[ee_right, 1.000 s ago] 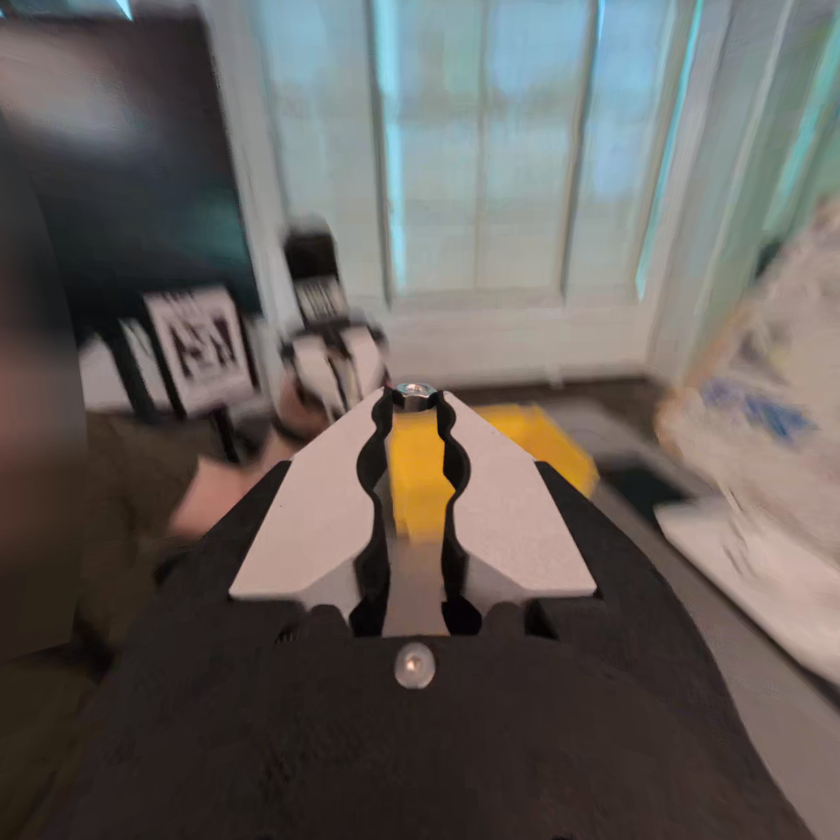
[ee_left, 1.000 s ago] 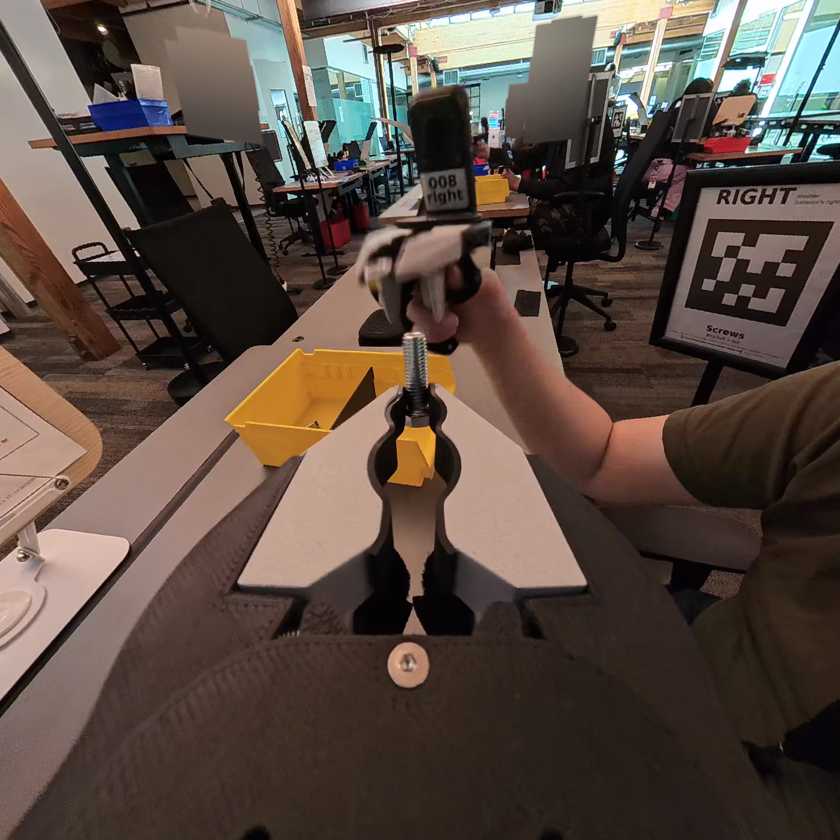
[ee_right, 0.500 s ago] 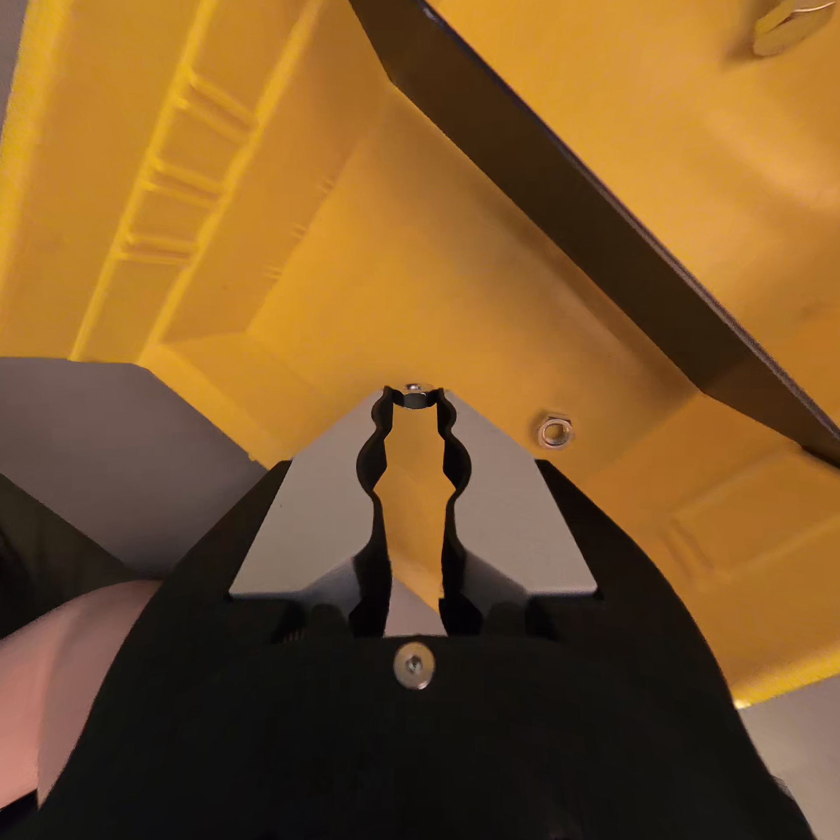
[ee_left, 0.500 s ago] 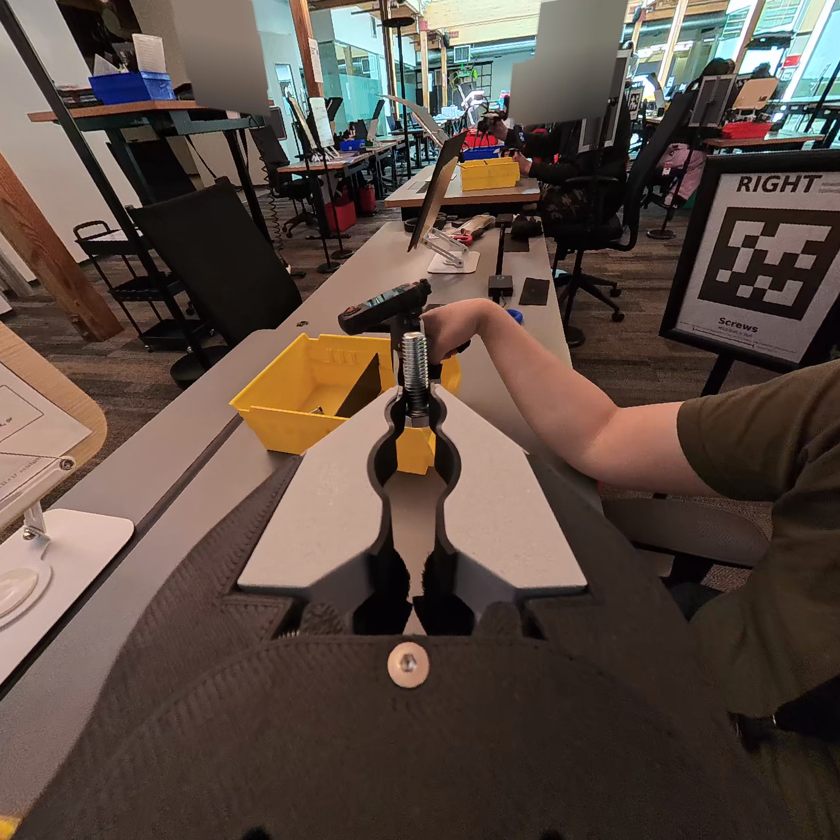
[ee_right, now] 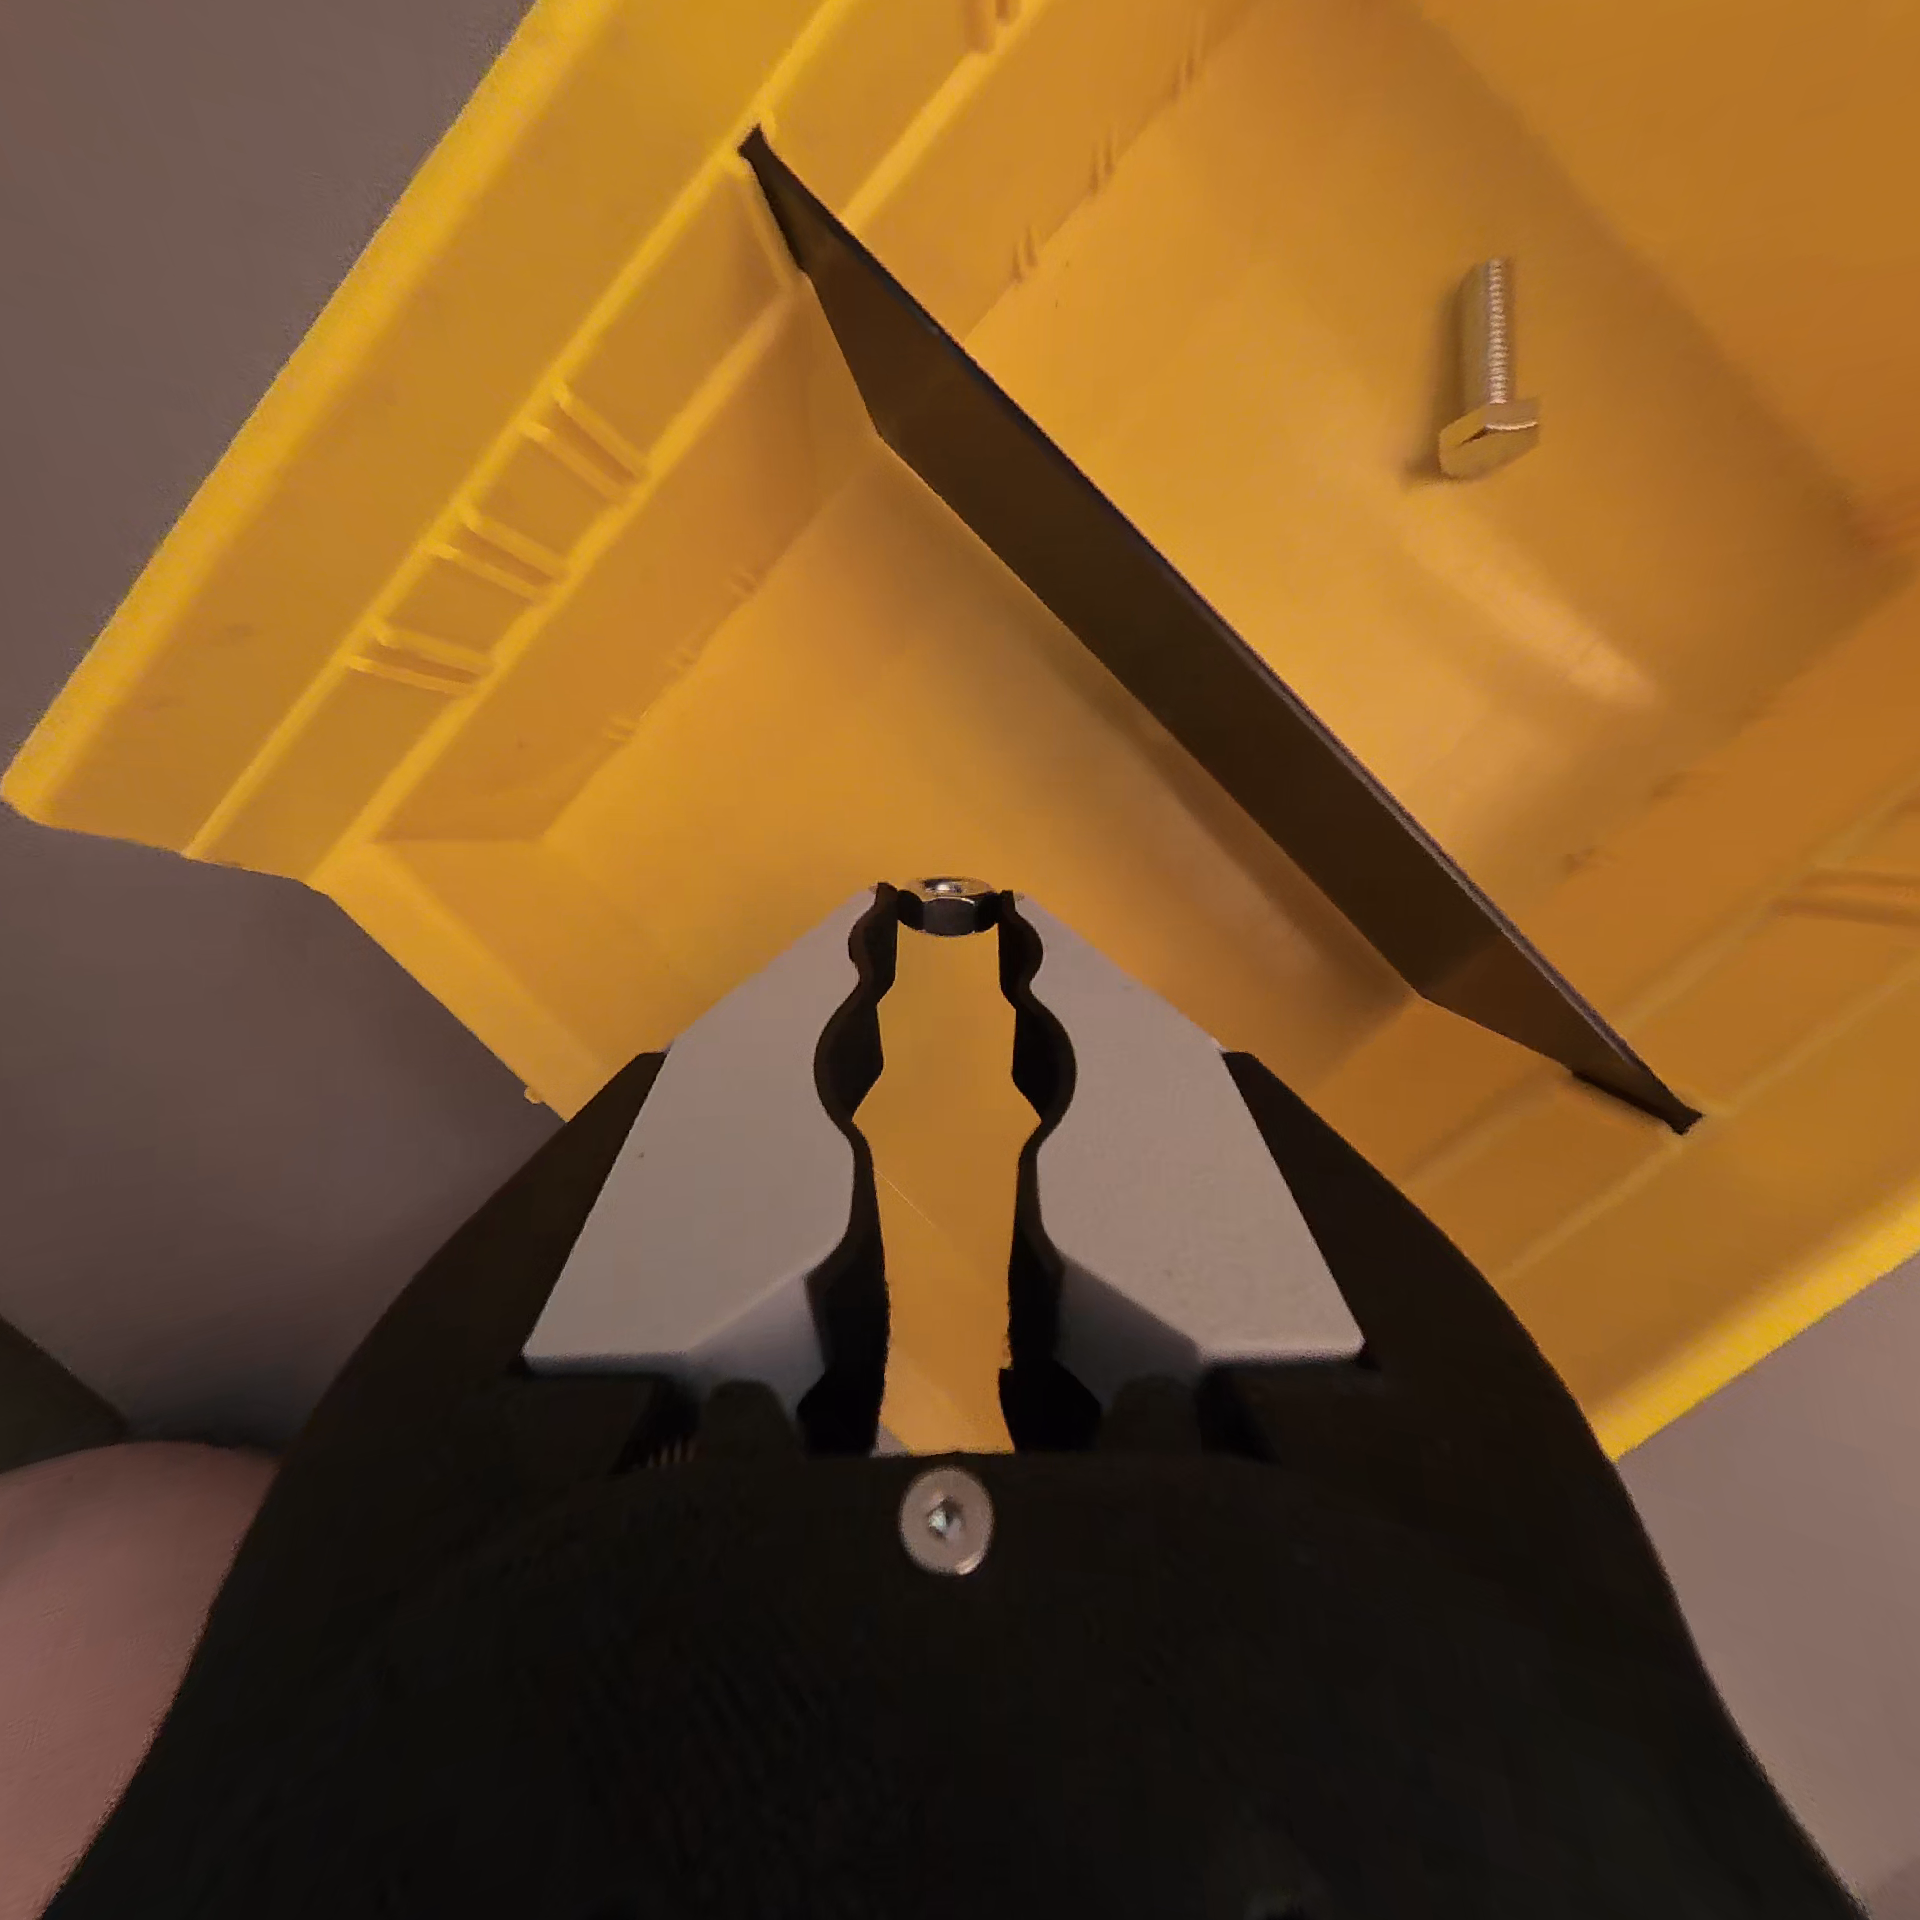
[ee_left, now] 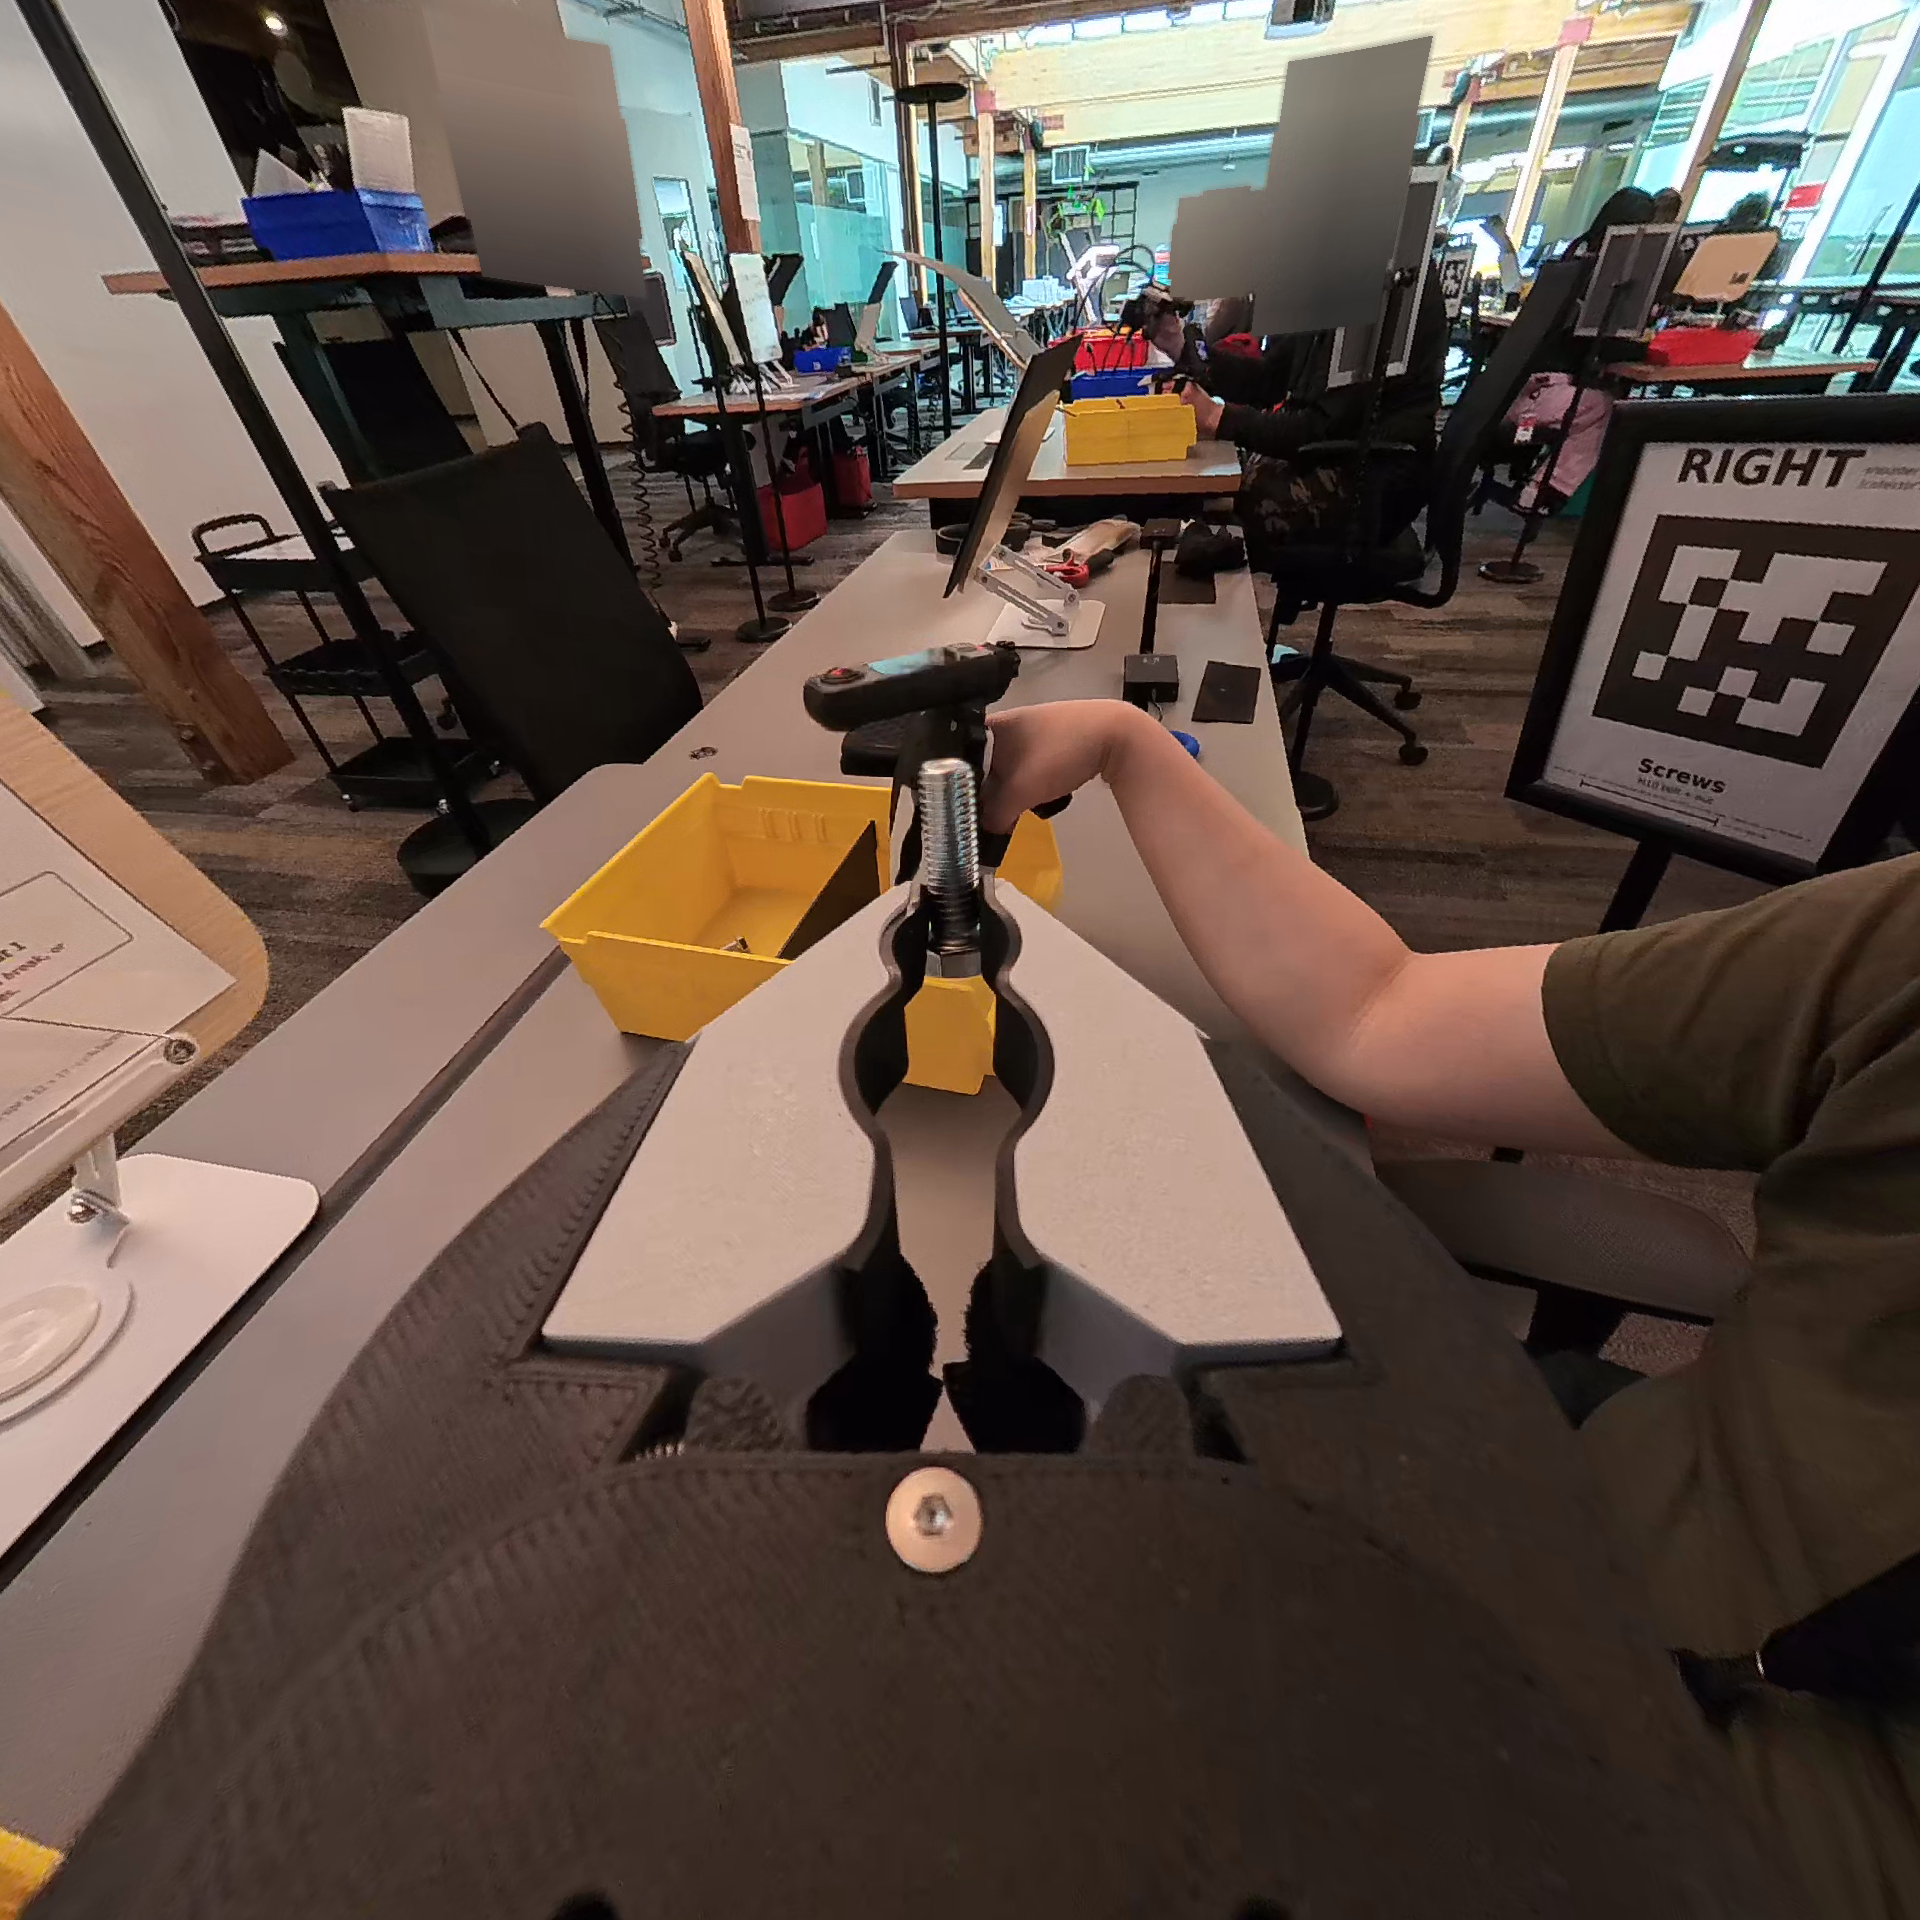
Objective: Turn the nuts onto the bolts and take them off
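Gripping a bare bolt (ee_left: 948, 831) upright, the left hand-held gripper (ee_left: 951, 935) waits; the right hand-held gripper (ee_right: 943, 904) pinches a nut (ee_right: 943, 900) over the bin (ee_right: 582, 582), apparently just removed or not yet threaded.

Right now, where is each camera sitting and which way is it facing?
Left wrist view: on the left tool, facing along the table; shows its held bolt, the person's right arm and the yellow bin.
Right wrist view: on the right tool, facing down into the yellow bin; holds a nut.
Shared: the bin.
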`<state>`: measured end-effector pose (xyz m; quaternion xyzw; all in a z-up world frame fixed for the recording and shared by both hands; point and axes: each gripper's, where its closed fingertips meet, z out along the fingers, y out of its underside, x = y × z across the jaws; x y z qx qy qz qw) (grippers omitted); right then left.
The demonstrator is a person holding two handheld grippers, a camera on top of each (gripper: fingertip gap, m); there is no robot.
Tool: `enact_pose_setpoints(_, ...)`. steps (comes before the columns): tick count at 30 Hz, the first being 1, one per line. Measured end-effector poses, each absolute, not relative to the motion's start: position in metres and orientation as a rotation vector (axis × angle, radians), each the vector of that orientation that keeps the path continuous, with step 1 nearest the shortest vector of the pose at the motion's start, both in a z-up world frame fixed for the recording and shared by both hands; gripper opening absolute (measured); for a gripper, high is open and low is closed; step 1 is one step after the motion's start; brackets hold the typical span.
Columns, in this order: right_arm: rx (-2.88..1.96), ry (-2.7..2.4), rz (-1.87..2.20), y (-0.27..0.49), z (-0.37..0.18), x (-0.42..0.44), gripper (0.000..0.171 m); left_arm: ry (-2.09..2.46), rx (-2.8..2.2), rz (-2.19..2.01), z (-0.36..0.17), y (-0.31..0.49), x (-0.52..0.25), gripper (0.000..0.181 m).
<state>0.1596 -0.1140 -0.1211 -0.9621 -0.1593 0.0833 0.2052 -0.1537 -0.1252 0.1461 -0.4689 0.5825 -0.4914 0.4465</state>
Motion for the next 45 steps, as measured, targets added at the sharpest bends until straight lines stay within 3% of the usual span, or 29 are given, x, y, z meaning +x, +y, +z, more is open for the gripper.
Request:
enact_pose_setpoints(9,-2.829,-0.332,0.26,-0.126,-0.142,0.169,0.019,1.443,-1.164,-1.218,0.146,-0.124,-0.155,0.007)
enact_pose_setpoints(13,-2.734,-0.336,0.242,-0.115,-0.128,0.169,0.034,1.442,-1.166,-1.22,0.146,-0.124,-0.155,0.007)
enact_pose_setpoints(18,-2.339,-0.46,0.106,-0.081,-0.051,0.151,0.043,1.444,-1.174,-1.223,0.143,-0.122,-0.152,0.007)
enact_pose_setpoints(22,-1.867,-0.598,0.174,-0.068,0.044,0.09,0.042,1.45,-1.204,-1.231,0.136,-0.117,-0.146,0.007)
enact_pose_setpoints(26,-1.648,-0.753,0.29,-0.085,0.09,0.027,0.047,1.455,-1.231,-1.238,0.129,-0.111,-0.14,0.007)
enact_pose_setpoints(36,-1.312,-1.097,0.581,-0.134,0.128,-0.096,0.052,1.454,-1.262,-1.26,0.121,-0.102,-0.136,0.007)
enact_pose_setpoints(45,-1.26,-1.198,0.703,-0.149,0.125,-0.126,0.047,1.454,-1.26,-1.254,0.123,-0.103,-0.138,0.007)
